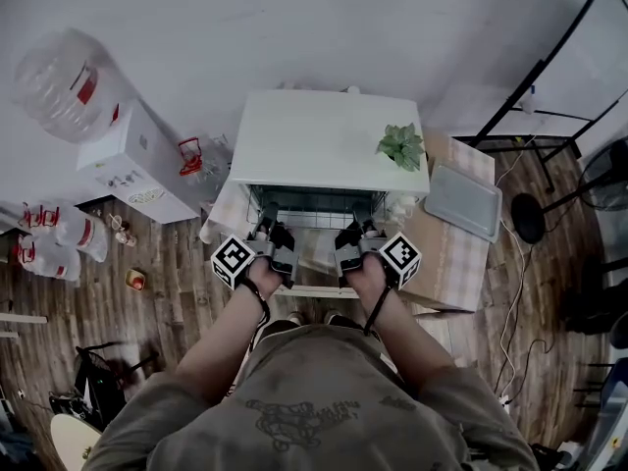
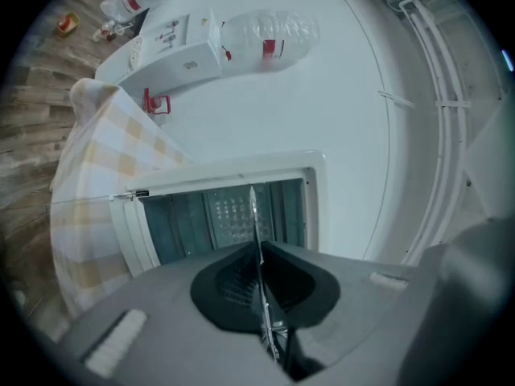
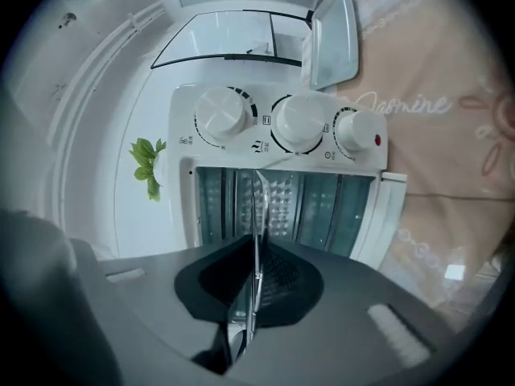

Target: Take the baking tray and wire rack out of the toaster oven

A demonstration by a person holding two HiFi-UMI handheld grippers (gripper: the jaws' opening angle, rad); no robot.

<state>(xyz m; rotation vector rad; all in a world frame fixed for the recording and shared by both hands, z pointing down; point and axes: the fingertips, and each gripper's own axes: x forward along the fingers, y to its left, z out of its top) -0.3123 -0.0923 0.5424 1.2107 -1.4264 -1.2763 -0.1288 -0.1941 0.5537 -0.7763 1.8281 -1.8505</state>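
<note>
A white toaster oven (image 1: 329, 140) stands on a cloth-covered table with its door (image 1: 316, 290) folded down. The wire rack (image 1: 314, 207) lies level in the opening, partly drawn out. My left gripper (image 1: 267, 232) is shut on the rack's front edge at the left, and my right gripper (image 1: 355, 234) is shut on it at the right. Each gripper view shows the rack edge-on as a thin metal line (image 2: 254, 223) (image 3: 257, 215) between shut jaws, with the oven cavity (image 2: 217, 215) (image 3: 282, 199) beyond. The grey baking tray (image 1: 461, 199) (image 3: 334, 34) rests on the table to the oven's right.
A small green plant (image 1: 400, 145) sits on the oven's top right corner. A white water dispenser (image 1: 137, 165) with a bottle (image 1: 64, 86) stands left of the table, with bottles (image 1: 54, 234) on the floor. A black metal frame (image 1: 549, 86) and a fan (image 1: 603, 175) stand at the right.
</note>
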